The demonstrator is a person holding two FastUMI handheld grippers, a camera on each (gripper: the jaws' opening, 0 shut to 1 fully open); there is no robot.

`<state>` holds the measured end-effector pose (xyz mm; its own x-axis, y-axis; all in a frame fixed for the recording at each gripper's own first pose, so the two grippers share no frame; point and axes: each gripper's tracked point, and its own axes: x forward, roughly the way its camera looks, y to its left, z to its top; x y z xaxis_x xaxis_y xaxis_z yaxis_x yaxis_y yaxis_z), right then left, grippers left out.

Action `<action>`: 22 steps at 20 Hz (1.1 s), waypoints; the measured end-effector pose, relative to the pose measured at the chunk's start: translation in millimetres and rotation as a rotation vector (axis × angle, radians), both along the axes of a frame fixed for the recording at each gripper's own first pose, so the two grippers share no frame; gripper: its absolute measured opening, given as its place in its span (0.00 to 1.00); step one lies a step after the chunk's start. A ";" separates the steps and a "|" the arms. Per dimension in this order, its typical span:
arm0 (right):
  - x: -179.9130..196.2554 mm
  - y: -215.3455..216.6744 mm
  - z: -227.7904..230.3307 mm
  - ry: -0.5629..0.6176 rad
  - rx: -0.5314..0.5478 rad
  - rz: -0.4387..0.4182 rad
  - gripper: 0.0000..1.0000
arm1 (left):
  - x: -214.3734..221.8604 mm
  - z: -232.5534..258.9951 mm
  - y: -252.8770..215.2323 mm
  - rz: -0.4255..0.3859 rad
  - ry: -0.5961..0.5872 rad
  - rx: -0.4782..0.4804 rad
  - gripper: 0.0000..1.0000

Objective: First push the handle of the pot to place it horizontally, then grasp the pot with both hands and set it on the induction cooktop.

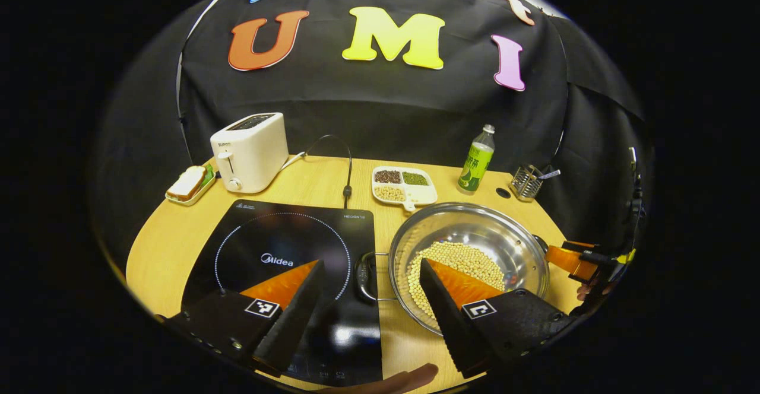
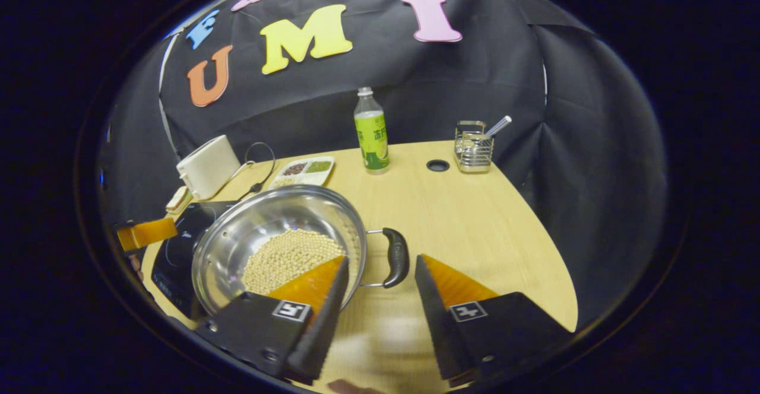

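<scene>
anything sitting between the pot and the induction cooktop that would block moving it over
Nothing visible does. The pot sits on the table right beside the induction cooktop, its near handle overlapping the cooktop's edge. The glass top looks bare; the toaster and bean tray stand behind.

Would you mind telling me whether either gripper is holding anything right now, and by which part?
Nothing is held. The left gripper and right gripper are both open, each straddling a side handle of the pot without closing on it.

In the left gripper view, the left gripper's fingers (image 1: 300,299) cover the near part of the induction cooktop (image 1: 285,245) and some beans in the pot (image 1: 469,257). In the right gripper view, the pot hides most of the cooktop; the toaster (image 2: 208,165) is partly cut off.
</scene>
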<state>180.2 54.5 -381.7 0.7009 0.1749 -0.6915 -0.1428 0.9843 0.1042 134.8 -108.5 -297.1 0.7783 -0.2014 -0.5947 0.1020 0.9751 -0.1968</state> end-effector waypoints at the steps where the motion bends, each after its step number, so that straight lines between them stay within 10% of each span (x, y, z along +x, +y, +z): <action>1: 1.2 0.6 -2.4 0.007 -0.005 -0.005 0.84 | 0.3 -3.8 -2.5 -0.006 0.010 0.002 0.95; 18: 31.2 14.1 -36.8 0.085 -0.059 0.023 0.81 | 17.0 -53.5 -25.8 -0.022 0.179 -0.019 1.00; 22: 34.1 18.7 -46.1 0.106 -0.038 0.022 0.73 | 18.2 -60.2 -25.6 -0.029 0.198 -0.007 0.87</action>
